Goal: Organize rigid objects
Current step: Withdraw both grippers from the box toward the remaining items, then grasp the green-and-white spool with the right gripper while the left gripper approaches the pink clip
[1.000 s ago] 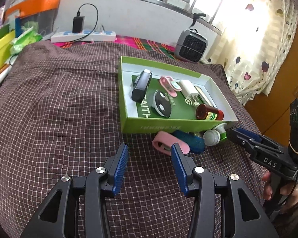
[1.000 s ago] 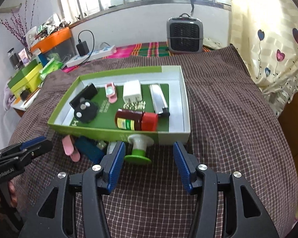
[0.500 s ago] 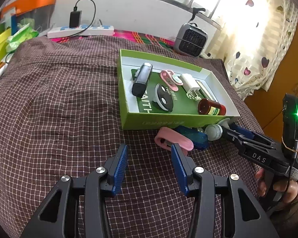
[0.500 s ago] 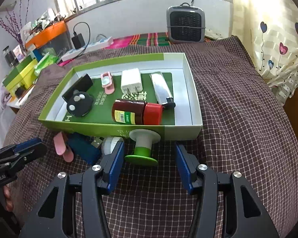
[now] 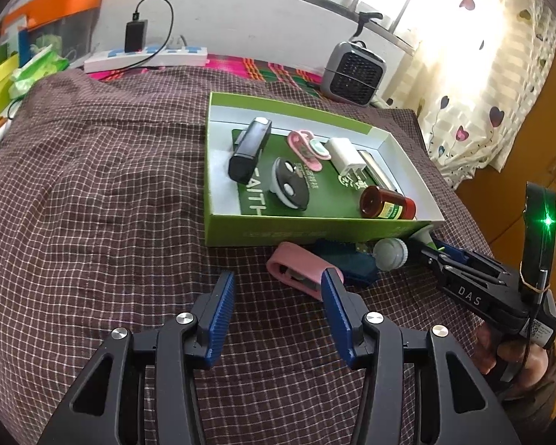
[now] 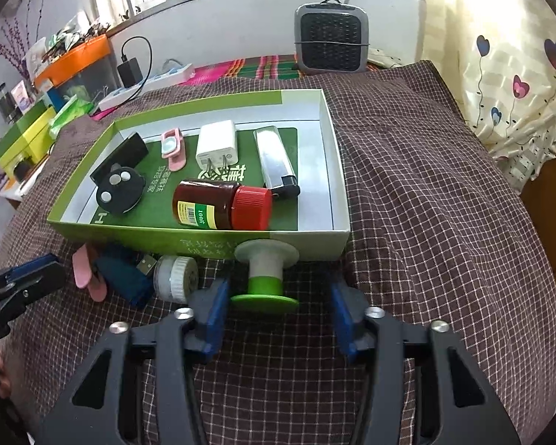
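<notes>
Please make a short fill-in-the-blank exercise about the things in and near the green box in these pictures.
1. The brown bottle in the green box has a ____ cap.
2. The white charger lies ____ the box.
3. The pink clip lies ____ the box, on the cloth.

Missing words: red; inside; outside

The right gripper (image 6: 278, 302) blurs at its fingertips. Ahead-left of it, the blue USB stick (image 6: 124, 272) lies half under the box (image 6: 204, 243).
</notes>
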Tool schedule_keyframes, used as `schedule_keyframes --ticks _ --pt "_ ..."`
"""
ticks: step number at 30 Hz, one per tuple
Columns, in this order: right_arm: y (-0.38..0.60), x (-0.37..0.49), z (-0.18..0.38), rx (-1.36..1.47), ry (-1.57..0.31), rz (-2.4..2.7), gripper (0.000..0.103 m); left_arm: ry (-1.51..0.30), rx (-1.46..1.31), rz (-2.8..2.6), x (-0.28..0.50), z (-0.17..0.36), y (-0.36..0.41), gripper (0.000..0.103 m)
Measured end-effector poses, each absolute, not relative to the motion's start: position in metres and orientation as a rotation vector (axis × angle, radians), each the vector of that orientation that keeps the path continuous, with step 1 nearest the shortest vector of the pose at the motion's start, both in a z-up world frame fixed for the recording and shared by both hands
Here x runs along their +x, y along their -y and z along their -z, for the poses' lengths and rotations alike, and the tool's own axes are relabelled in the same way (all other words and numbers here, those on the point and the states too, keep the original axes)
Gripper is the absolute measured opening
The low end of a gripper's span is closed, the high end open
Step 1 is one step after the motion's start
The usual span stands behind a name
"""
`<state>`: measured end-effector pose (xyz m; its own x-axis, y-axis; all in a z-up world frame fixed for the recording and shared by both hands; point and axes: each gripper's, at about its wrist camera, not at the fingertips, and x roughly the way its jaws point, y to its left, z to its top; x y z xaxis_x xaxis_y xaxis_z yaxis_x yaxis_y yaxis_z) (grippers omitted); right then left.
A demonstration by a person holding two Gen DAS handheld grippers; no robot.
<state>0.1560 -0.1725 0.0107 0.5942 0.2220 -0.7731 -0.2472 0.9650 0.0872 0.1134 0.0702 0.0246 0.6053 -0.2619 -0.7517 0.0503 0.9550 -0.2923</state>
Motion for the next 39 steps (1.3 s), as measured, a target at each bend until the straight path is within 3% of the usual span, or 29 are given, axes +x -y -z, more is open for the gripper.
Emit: schedule_keyframes --ticks 21,39 --pt "0.188 0.151 -0.009 0.008 -0.884 -0.340 0.035 -0.928 -0.165 0.091 0.116 -0.024 -0.031 0.048" --pt "0.187 0.151 -0.009 0.000 -0.884 -0.336 0.035 -0.921 -0.175 0.014 0.106 -0.024 -0.062 0.048"
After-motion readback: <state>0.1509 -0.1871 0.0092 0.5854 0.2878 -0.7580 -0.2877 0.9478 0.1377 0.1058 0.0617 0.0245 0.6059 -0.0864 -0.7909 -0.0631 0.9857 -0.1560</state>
